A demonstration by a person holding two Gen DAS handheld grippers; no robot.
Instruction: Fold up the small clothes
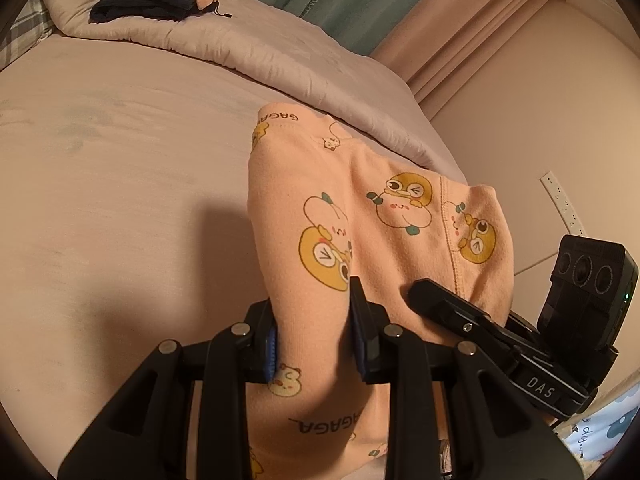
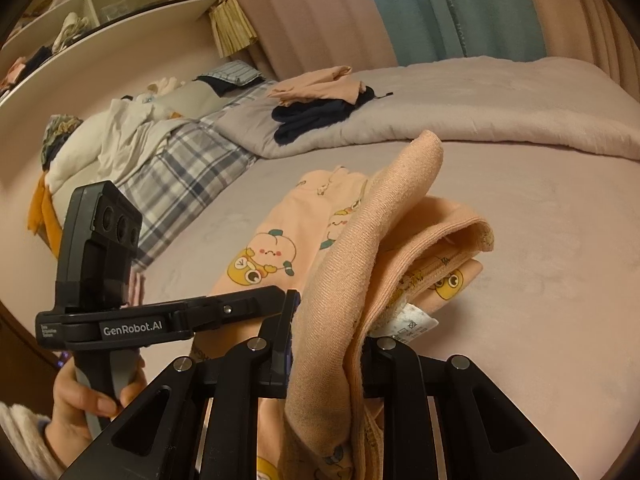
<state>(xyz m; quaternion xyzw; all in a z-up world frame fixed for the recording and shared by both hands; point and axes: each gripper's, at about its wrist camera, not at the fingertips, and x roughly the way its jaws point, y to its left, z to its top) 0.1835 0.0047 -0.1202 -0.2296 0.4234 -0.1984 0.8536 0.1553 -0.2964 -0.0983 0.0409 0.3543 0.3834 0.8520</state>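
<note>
A small peach garment (image 1: 400, 240) printed with yellow cartoon figures hangs lifted above the bed sheet (image 1: 120, 200). My left gripper (image 1: 310, 308) is shut on a bunched fold of it, its blue pads (image 1: 271, 344) pressing the cloth from both sides. Just to the right, my right gripper (image 1: 424, 290) holds the same piece. In the right wrist view the right gripper (image 2: 328, 332) is shut on the garment's ribbed edge (image 2: 344, 280), and the cloth hides its right finger. The printed garment (image 2: 272, 248) drapes between both tools. A hand (image 2: 92, 396) holds the left gripper (image 2: 264, 296).
A folded grey quilt (image 1: 240, 48) lies across the far side of the bed with a small stack of dark and peach clothes (image 2: 320, 108) on it. Plaid bedding and loose laundry (image 2: 160, 148) sit far left. A wall with a power strip (image 1: 560, 200) borders the right.
</note>
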